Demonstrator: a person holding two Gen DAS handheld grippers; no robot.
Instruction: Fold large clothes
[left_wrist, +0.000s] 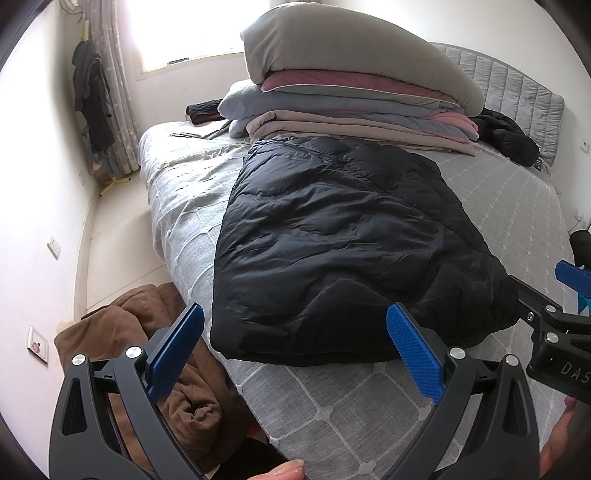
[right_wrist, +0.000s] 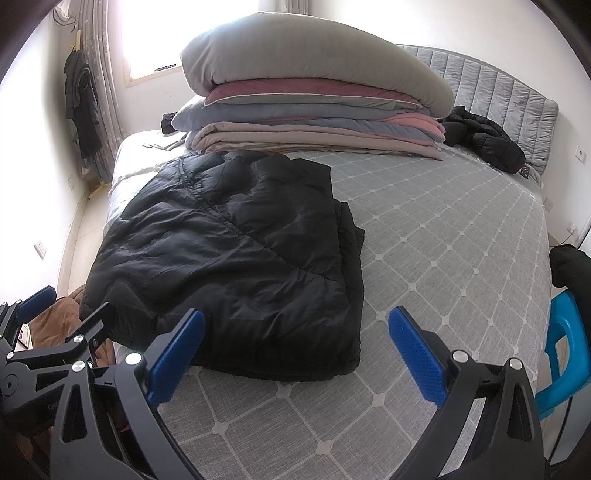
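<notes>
A large black padded coat (left_wrist: 351, 236) lies folded into a long flat bundle on the grey checked bed (left_wrist: 351, 402); it also shows in the right wrist view (right_wrist: 236, 251), left of the middle of the bed (right_wrist: 443, 240). My left gripper (left_wrist: 295, 350) is open and empty, held just above the coat's near edge. My right gripper (right_wrist: 295, 350) is open and empty, above the bedspread at the coat's near right corner. The right gripper shows at the right edge of the left wrist view (left_wrist: 561, 295), and the left gripper shows at the left edge of the right wrist view (right_wrist: 55, 321).
A tall stack of folded duvets and a pillow (left_wrist: 351, 92) fills the head of the bed. Another black jacket (right_wrist: 484, 140) lies by the padded headboard. A brown garment (left_wrist: 155, 354) lies on the floor left of the bed. A blue stool (right_wrist: 565, 350) stands at the right.
</notes>
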